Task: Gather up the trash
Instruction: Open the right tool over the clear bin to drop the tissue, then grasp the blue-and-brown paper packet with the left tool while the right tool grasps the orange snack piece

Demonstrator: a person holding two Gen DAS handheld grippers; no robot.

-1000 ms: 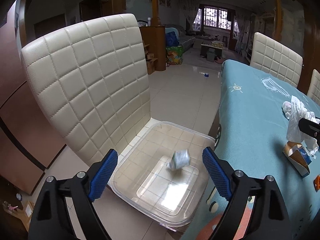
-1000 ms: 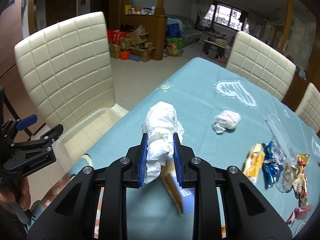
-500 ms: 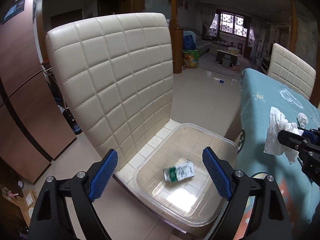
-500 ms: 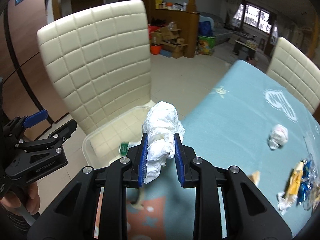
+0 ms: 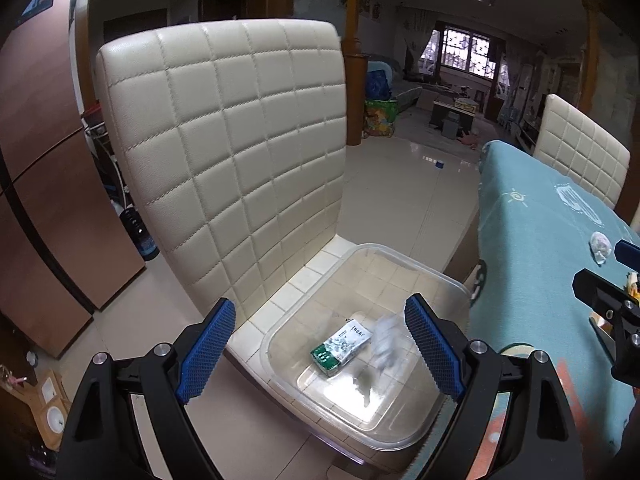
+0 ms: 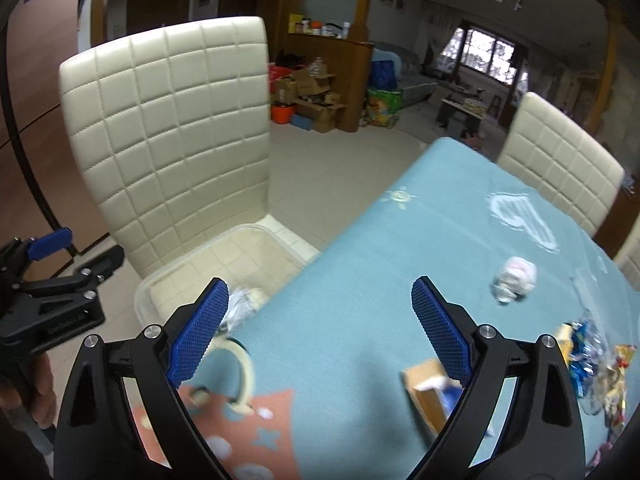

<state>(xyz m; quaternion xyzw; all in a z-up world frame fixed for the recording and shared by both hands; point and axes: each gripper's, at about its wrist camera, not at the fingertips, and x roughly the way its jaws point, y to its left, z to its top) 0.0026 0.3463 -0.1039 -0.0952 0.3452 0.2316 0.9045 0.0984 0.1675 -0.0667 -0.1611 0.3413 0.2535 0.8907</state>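
Observation:
A clear plastic bin (image 5: 280,344) sits on the cream chair seat beside the table; it also shows in the right wrist view (image 6: 168,280). In it lie a green and white carton (image 5: 340,346) and a blurred white tissue wad (image 5: 384,340), which also shows in the right wrist view (image 6: 244,304). My left gripper (image 5: 320,356) is open and empty above the bin. My right gripper (image 6: 320,328) is open and empty over the table's edge. On the table lie a crumpled white tissue (image 6: 514,278), a small cardboard box (image 6: 432,392) and coloured wrappers (image 6: 592,356).
The quilted cream chair back (image 5: 224,152) rises behind the bin. The teal tablecloth (image 6: 380,264) covers the table. Another cream chair (image 6: 560,168) stands at its far side. Tiled floor (image 5: 400,192) lies between the chairs.
My right gripper has opened and let go of the white tissue wad, which has dropped into the bin. The left gripper has stayed open over the bin.

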